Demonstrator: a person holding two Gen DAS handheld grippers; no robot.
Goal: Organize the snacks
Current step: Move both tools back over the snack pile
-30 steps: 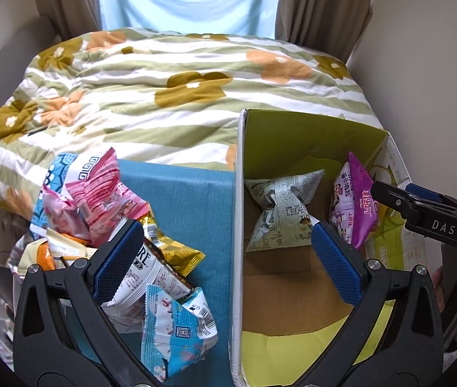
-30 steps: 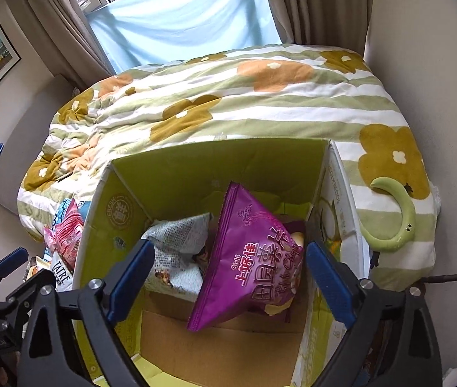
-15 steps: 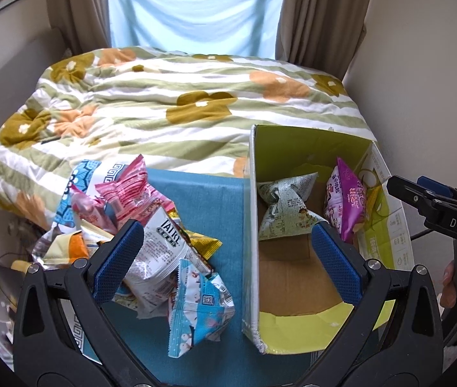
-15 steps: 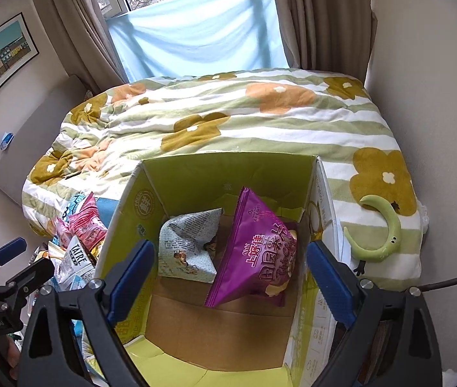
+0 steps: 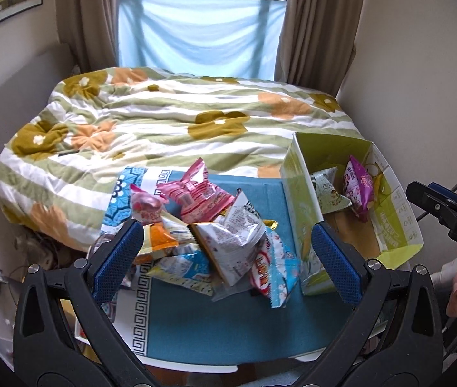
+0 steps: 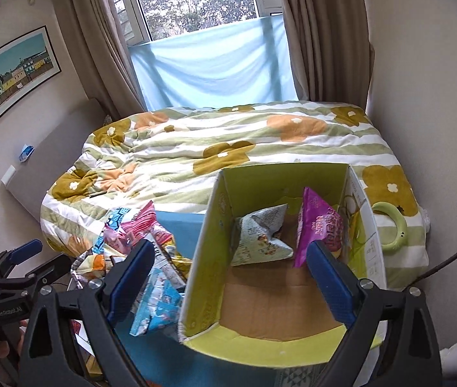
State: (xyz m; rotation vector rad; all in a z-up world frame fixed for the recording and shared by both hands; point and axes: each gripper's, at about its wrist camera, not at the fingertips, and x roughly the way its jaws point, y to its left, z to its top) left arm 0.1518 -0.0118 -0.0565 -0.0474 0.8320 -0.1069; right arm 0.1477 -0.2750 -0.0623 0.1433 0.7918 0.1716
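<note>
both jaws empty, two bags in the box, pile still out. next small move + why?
Probably bring the left gripper down onto the snack pile and close on the top white crinkled bag. Its jaws stand open and empty above the pile, and only the purple bag and the newsprint bag sit in the box.

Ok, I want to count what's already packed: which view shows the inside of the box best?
The right wrist view: the box opens toward it, showing both bags and the floor. In the left wrist view the box is smaller, at the side.

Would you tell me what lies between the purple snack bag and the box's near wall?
Bare cardboard floor, seen in the right wrist view, separates the purple snack bag from it.
</note>
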